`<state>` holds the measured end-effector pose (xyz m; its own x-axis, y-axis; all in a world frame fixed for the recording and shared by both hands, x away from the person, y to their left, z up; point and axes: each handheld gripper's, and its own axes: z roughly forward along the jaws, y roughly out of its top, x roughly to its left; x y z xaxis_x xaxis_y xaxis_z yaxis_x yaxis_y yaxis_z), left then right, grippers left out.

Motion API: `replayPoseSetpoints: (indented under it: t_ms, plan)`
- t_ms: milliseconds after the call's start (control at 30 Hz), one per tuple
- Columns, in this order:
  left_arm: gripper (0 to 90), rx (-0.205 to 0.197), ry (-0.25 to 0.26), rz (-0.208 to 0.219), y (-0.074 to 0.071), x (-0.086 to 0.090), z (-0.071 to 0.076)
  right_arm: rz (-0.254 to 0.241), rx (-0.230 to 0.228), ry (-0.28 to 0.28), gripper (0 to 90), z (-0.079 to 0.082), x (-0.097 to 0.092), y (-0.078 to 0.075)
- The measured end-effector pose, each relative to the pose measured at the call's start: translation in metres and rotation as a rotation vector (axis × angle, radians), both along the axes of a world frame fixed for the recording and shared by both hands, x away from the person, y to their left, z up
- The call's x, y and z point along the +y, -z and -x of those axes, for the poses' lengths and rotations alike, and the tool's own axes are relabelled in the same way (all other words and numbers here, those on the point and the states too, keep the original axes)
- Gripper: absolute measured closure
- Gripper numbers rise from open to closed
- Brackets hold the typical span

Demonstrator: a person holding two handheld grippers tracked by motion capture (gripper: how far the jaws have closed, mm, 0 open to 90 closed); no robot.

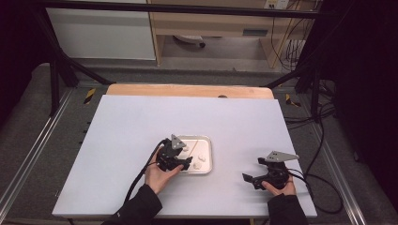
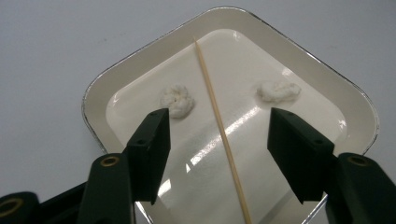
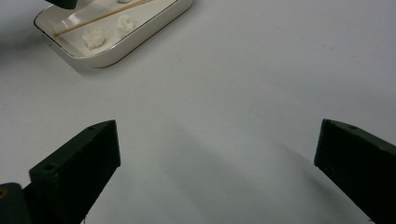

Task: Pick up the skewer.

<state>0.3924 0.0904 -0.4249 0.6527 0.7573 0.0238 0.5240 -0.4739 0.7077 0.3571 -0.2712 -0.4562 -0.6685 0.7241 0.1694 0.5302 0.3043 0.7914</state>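
Note:
A small cream tray (image 1: 210, 154) with a metal rim sits on the white table near its middle. In the left gripper view the tray (image 2: 140, 60) holds a thin wooden skewer (image 2: 212, 93) lying lengthwise and two white doughy lumps (image 2: 177, 100) (image 2: 279, 91). My left gripper (image 2: 218, 122) hovers over the tray, its jaws on either side of the skewer with a gap on both sides and touching nothing. In the high view the left gripper (image 1: 185, 161) is at the tray's left edge. My right gripper (image 1: 252, 169) rests at the front right, jaws wide apart (image 3: 217, 140) over bare table.
In the right gripper view the tray (image 3: 140, 42) lies at the far upper left with the skewer (image 3: 100, 17) and lumps (image 3: 93, 36) in it. A wooden strip (image 1: 187, 90) borders the table's far edge. Cables trail at the right side.

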Motion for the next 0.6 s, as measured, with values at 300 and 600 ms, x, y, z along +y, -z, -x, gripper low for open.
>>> replayPoseSetpoints:
  t_ms: [300,600]
  plan:
    - [57.1,0.024,-0.01,-0.003,0.006,-0.004,-0.003,-0.001,0.0,-0.002,0.9,0.0,0.0,0.0]
    - [72.3,0.034,-0.013,-0.016,0.013,-0.009,-0.004,-0.001,0.0,-0.002,1.0,0.0,0.0,0.0]
